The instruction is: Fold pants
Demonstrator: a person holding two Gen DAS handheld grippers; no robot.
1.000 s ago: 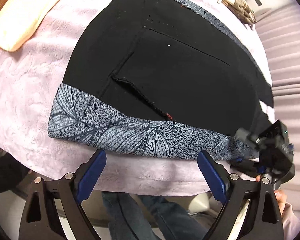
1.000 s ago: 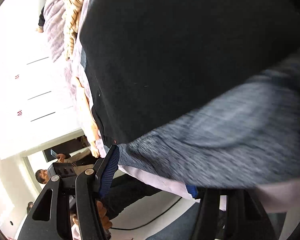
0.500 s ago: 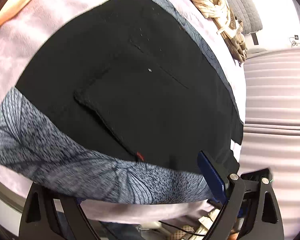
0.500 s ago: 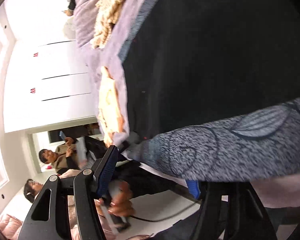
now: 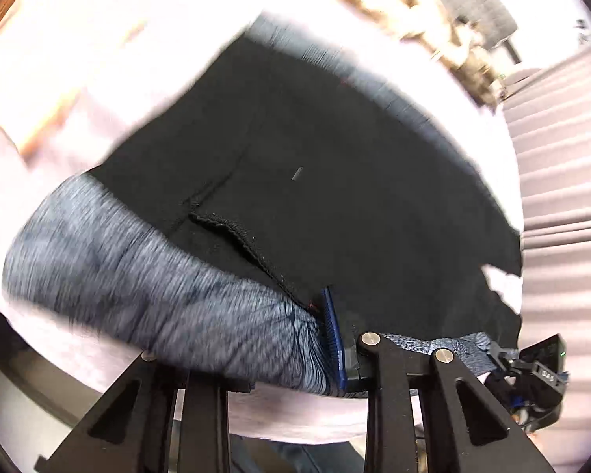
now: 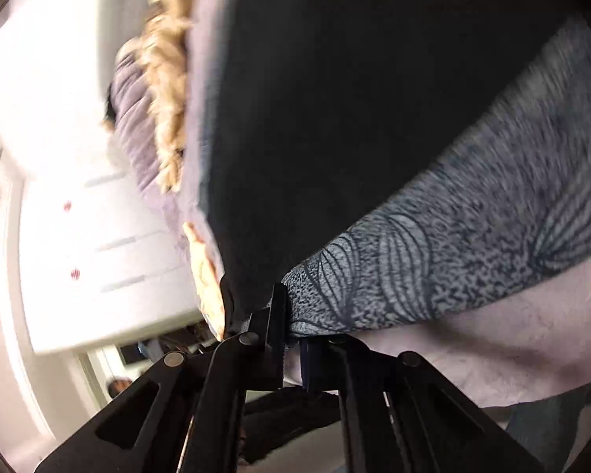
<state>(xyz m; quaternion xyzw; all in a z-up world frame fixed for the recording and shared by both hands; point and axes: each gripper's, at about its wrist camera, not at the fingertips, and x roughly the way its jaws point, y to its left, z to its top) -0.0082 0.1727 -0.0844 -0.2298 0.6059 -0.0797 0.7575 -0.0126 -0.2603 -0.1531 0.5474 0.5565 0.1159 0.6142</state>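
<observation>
Underneath everything, a pale lilac plush cover spreads over the bed-like surface, wrinkled near its front edge. Black pants lie flat on it, filling most of the left wrist view; a patch pocket with a stitched edge sits on the upper face. Grey leaf-print waistband runs along the near edge of the pants, blurred in that view, sharper in the right wrist view. Beige knitted cloth lies bunched at the far side of the cover, well apart from the pants.

Left gripper: clenched on the waistband, the blue pad pressed against the fabric, band bunched between the fingers. Right gripper: fingers drawn close together, pinching the corner where black cloth meets waistband. It also shows at the lower right of the left wrist view, at the band's other end.
</observation>
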